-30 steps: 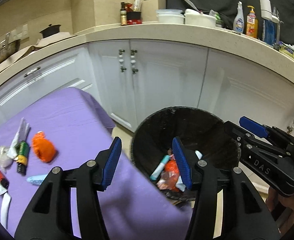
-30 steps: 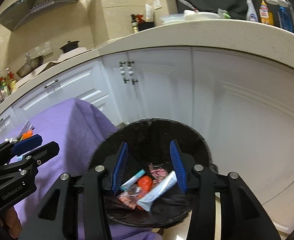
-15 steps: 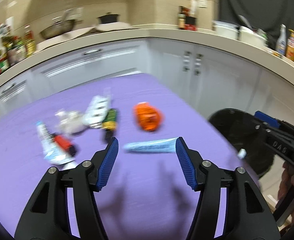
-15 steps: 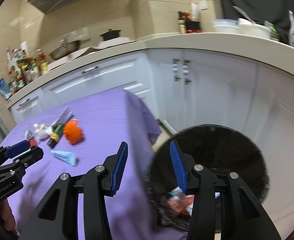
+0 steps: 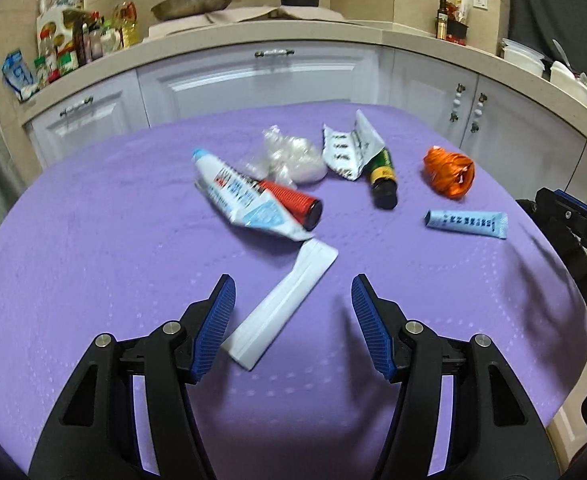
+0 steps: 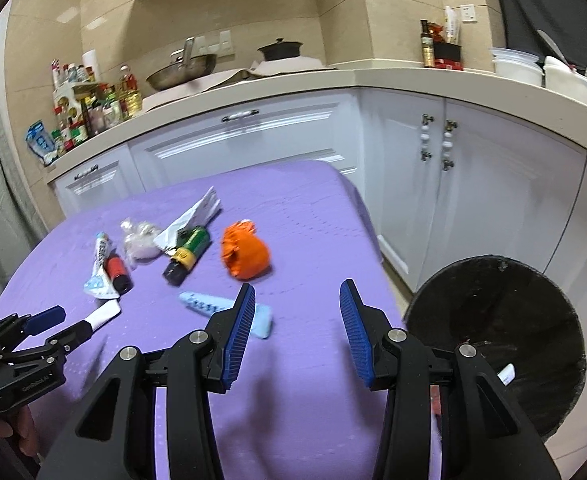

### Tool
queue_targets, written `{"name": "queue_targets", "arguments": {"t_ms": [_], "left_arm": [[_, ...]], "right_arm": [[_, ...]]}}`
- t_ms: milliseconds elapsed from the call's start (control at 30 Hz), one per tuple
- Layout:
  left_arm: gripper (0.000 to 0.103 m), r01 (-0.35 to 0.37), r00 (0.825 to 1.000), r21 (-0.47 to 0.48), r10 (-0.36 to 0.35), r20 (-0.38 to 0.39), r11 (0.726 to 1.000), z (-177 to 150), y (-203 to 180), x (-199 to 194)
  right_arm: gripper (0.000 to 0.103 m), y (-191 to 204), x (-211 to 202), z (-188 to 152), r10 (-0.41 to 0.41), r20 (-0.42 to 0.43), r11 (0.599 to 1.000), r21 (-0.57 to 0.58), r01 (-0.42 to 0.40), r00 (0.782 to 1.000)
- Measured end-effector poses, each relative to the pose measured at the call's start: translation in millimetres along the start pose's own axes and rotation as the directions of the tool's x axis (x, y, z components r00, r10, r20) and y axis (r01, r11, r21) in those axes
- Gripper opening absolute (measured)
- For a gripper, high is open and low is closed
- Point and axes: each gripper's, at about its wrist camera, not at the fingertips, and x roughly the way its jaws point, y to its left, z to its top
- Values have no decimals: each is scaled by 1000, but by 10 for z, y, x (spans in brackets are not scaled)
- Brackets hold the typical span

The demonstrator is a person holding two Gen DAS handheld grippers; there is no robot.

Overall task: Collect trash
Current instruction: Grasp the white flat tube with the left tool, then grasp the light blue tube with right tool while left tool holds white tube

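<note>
Purple cloth lies bare beneath the left gripper and right gripper, both spread and empty, tubes and wrappers strewn beyond, the black bin past the table's edge holding scraps.

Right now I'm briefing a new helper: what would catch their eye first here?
A scatter of trash on the purple tablecloth, above all the crumpled orange wrapper near its right edge. Nearest the open left gripper lies a flat white tube. The black bin stands on the floor right of the table.
</note>
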Motion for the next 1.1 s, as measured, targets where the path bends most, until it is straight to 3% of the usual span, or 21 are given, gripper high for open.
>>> {"name": "queue_targets", "arguments": {"t_ms": [400,433,500,600,700,867,1100], "left_arm": [[56,42,996,12,-41,-84,999,-70,146,156],[52,44,996,17,-42,-84,999,-72,141,155],[35,47,996,42,-43,-74,998,-81,125,148],[16,50,997,88,-44,-62,995,-102,66,132],[15,43,998,112,-38,-49,993,-130,33,99],[15,85,996,82,-81,-47,993,-177,117,7],[14,71,997,31,-70,-40,997,-212,310,-127]], "right_arm": [[45,231,130,40,11,-37,999,-51,-13,999],[45,240,146,51,12,-39,998,-54,-14,999],[46,256,169,68,14,-45,998,-57,-17,999],[48,282,197,80,16,-51,998,-66,-20,999],[49,318,228,76,16,-64,997,-74,-21,998],[53,328,315,57,19,-102,996,-86,-28,995],[54,368,441,47,32,-145,994,-98,-46,989]]}}
